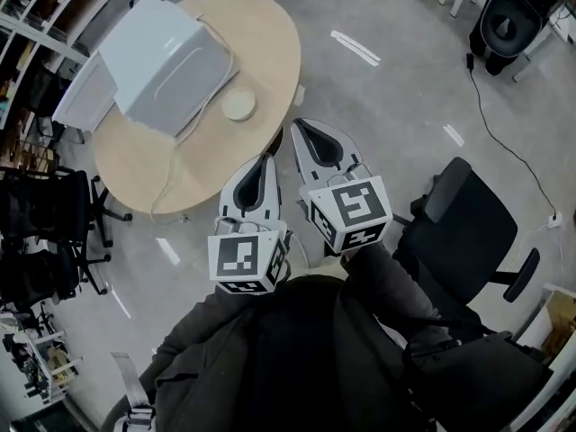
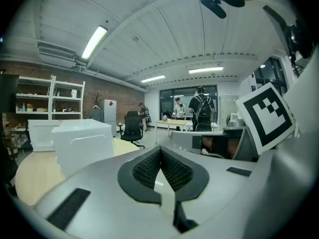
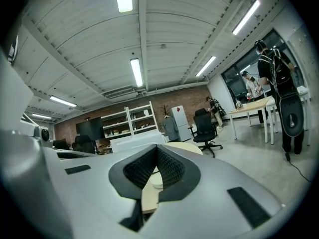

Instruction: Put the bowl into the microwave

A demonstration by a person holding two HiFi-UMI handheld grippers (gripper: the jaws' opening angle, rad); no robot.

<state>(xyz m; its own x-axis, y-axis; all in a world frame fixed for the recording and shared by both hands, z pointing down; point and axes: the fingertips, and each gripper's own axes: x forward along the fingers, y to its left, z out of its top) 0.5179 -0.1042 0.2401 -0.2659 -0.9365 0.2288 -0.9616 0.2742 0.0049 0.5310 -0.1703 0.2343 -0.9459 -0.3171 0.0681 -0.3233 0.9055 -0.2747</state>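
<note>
The round table (image 1: 270, 34) fills the head view's eleven o'clock, ahead of both tools. On it stands the white microwave (image 1: 166, 66), its cable (image 1: 165, 187) trailing toward six o'clock; a low reach could snag that cord. The left gripper (image 1: 265, 160) and right gripper (image 1: 301, 126) are both closed on nothing, so arriving unopened would likely knock the bowl (image 1: 238, 104), at the microwave's four o'clock, toward the table's edge.

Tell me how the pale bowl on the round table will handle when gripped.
The bowl looks shallow, wide and rigid, so probably light and unlikely to tip. Its smooth surface may slide on the table if nudged.
</note>
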